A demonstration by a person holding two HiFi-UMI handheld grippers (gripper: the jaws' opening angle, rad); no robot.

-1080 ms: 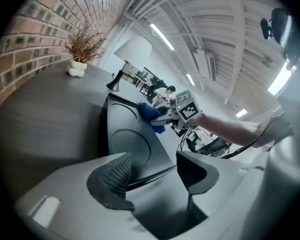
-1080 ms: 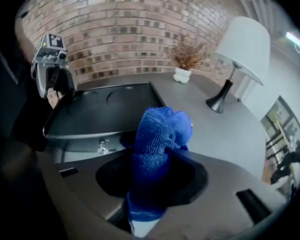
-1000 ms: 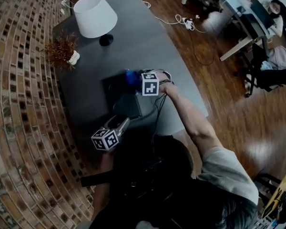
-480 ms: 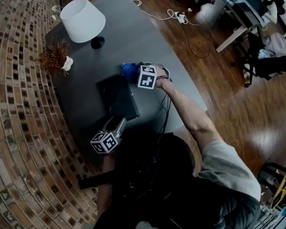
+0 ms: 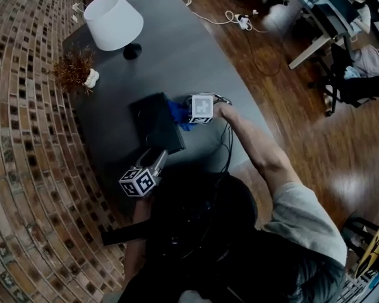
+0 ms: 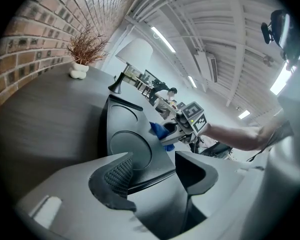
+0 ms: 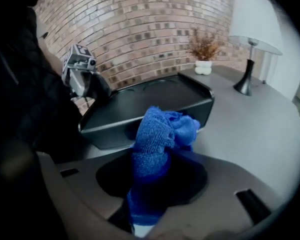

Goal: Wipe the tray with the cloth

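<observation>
One tray (image 5: 153, 115) | left tongs (image 6: 152, 171) just closed on rim | right tongs (image 7: 155, 179) pinch cloth (image 7: 160, 129)

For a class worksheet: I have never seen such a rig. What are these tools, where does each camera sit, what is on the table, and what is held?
No robot: a person holds a two-fingered gripper in each hand. One camera sits on the head, looking down; one rides on each gripper. On the table stand a lamp, a plant and a black tray. The left gripper has just been closing its fingers on the tray's near corner. The right gripper pinches a blue cloth beside the tray.
</observation>
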